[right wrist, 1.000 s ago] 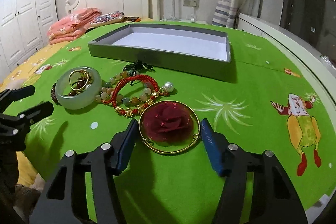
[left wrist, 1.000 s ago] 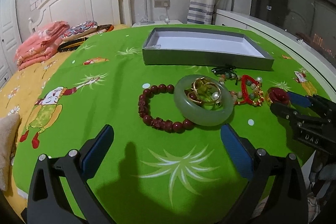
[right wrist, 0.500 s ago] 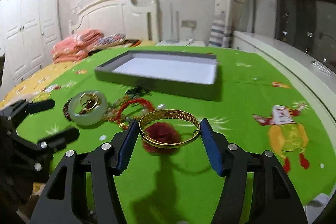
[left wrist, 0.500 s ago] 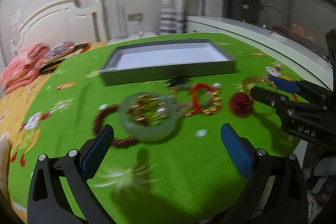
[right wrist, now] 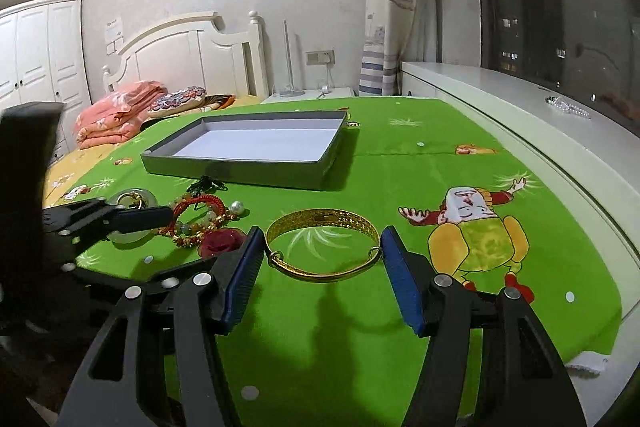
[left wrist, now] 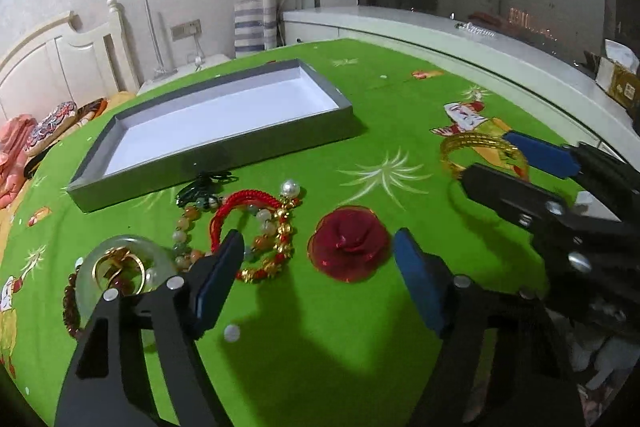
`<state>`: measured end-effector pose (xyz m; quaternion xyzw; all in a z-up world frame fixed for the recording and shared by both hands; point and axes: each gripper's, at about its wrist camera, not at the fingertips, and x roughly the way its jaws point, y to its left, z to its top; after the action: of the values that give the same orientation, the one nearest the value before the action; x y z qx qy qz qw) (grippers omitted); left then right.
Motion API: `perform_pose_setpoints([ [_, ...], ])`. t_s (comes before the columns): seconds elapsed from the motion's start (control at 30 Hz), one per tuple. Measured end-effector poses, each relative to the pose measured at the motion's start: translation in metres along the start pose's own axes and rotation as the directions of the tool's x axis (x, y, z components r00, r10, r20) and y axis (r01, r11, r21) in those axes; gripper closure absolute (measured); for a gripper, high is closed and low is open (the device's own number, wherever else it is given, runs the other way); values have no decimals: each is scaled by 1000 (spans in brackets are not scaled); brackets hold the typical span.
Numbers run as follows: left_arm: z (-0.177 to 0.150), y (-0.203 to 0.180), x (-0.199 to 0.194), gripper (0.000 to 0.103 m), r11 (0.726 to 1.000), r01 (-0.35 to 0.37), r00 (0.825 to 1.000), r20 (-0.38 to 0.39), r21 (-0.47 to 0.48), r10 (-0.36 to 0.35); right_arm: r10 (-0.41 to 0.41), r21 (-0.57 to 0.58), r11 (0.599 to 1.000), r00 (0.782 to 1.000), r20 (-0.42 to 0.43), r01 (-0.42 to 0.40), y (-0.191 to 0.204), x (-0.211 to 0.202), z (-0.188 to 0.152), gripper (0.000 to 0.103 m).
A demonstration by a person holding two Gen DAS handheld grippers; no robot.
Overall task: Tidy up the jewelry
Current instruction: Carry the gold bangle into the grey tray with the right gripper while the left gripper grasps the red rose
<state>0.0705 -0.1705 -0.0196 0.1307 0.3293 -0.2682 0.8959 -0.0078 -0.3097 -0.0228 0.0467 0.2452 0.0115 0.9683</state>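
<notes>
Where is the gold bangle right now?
The gold bangle is clamped between the right tool's blue pads, lifted above the green cloth, right of the red fabric flower and nearer than the grey tray.

Left gripper (left wrist: 320, 269) jaws closing, empty.

Readable text: none in either view.
Wall paper notice (right wrist: 114, 34): print too small to read.
Cardboard box (left wrist: 622, 85) on window ledge: markings blurred, illegible.
Green cloth (right wrist: 400, 163): cartoon figures only.
</notes>
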Motion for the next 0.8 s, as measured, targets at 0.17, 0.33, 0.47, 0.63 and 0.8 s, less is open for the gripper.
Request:
perform_pose_setpoints([
  [0.17,5,-3,14,32,999,-39,999,-37,-7,39,7,14,1000,1000,-1,-7,-2,1,-3,45],
  [0.33,7,-13,24,40,995,-99,994,-55,-19,98,11,23,1000,1000,-9,-10,-5,3,-4,45],
  [0.47,2,-22,23,63,986,-164,986,-25,-9,164,9,15,1000,1000,-1,-9,-3,-1,-3,45],
  [0.63,-4,-9,13,64,988,-130,991,-1,-80,130,14,3,1000,1000,0,-14,2,-1,-2,45],
  [0.8,-7,6,-8,64,986,-89,993,62,-143,98,23,-12,1000,1000,5,-23,11,-2,0,45],
])
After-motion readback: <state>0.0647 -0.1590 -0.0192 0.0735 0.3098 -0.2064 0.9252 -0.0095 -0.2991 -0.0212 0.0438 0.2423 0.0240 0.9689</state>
